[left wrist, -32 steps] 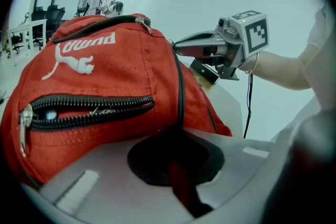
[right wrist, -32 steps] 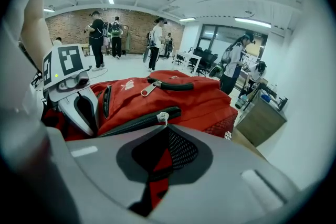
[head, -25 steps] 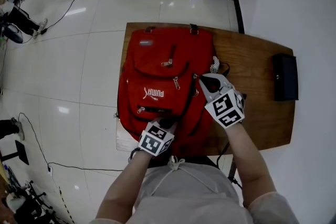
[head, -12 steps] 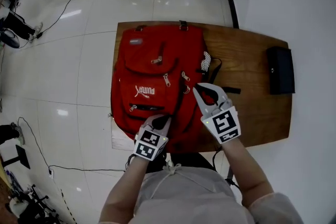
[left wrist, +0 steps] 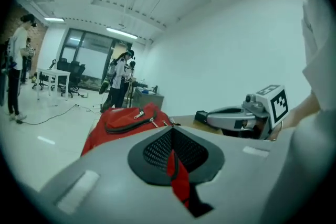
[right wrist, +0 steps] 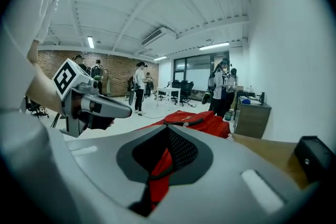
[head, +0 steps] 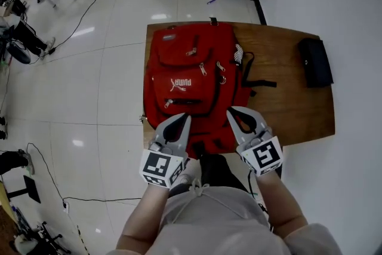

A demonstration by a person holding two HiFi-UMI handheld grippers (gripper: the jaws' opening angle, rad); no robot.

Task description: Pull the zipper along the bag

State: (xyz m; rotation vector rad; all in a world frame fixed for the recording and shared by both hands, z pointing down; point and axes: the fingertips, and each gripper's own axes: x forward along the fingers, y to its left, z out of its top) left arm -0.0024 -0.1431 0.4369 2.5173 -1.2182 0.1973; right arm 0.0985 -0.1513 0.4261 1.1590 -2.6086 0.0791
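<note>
L tongs, R tongs withdrawn off bag; prob. shut.

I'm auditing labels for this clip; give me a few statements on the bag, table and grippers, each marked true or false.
The red backpack lies on the wooden table. True.
The black case sits on top of the backpack. False: it lies on the table, apart from the backpack.
The left gripper holds a zipper pull. False: its jaws are together with nothing between them.
The right gripper is beside the left gripper, toward the table's near edge. True.
</note>
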